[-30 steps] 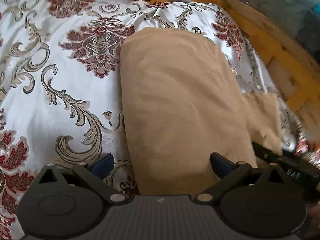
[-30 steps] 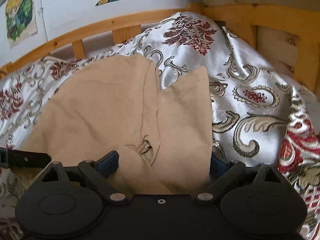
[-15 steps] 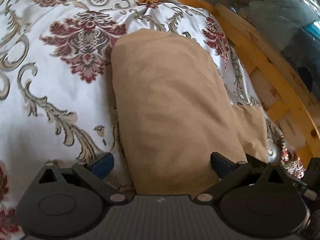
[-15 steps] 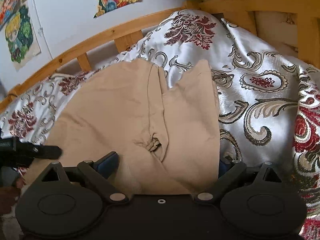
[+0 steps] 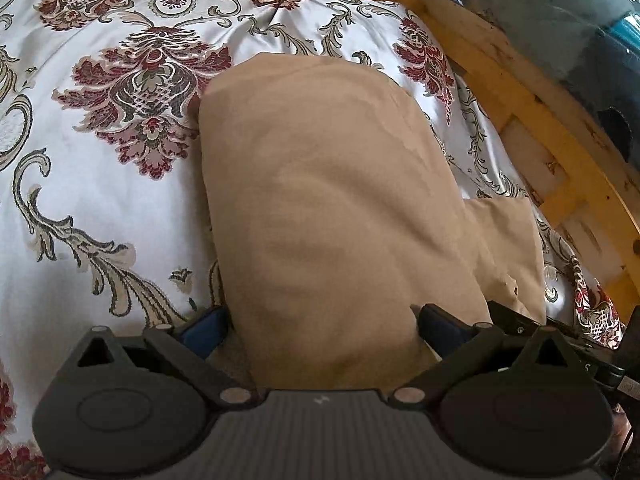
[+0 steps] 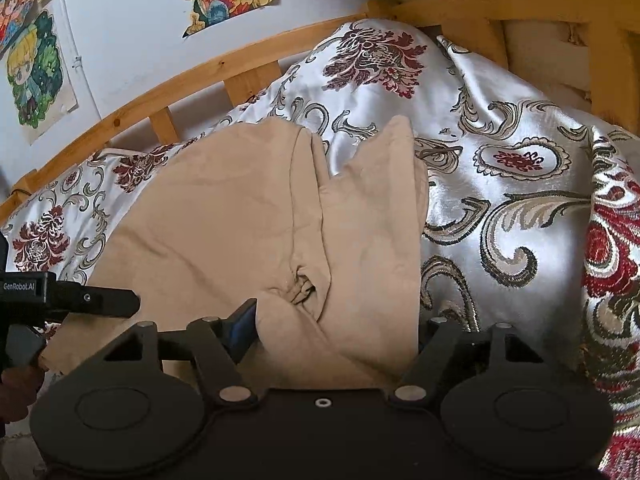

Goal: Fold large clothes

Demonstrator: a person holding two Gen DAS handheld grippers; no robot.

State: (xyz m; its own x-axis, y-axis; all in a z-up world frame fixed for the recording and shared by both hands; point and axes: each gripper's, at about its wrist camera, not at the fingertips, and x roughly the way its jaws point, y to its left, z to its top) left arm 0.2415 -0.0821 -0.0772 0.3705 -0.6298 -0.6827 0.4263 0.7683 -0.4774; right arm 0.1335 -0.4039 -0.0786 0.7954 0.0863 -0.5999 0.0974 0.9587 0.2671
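Observation:
A large tan garment (image 5: 328, 208) lies folded lengthwise on a bed with a floral satin bedspread (image 5: 100, 184). In the right wrist view the tan garment (image 6: 248, 232) shows two layers, with a bunched seam near my fingers. My left gripper (image 5: 320, 320) is open, its fingers either side of the garment's near end. My right gripper (image 6: 340, 324) is open wide around the garment's near edge; the cloth hides its right fingertip. The left gripper's body (image 6: 68, 300) shows at the left of the right wrist view.
A wooden bed frame (image 5: 532, 108) runs along the far and right sides of the bed. Its rail (image 6: 200, 80) stands against a white wall with cartoon posters (image 6: 36, 68). The bedspread (image 6: 520, 208) bulges up at the right.
Both grippers have moved a little nearer the garment's near end and stayed open. The garment has not visibly changed shape.

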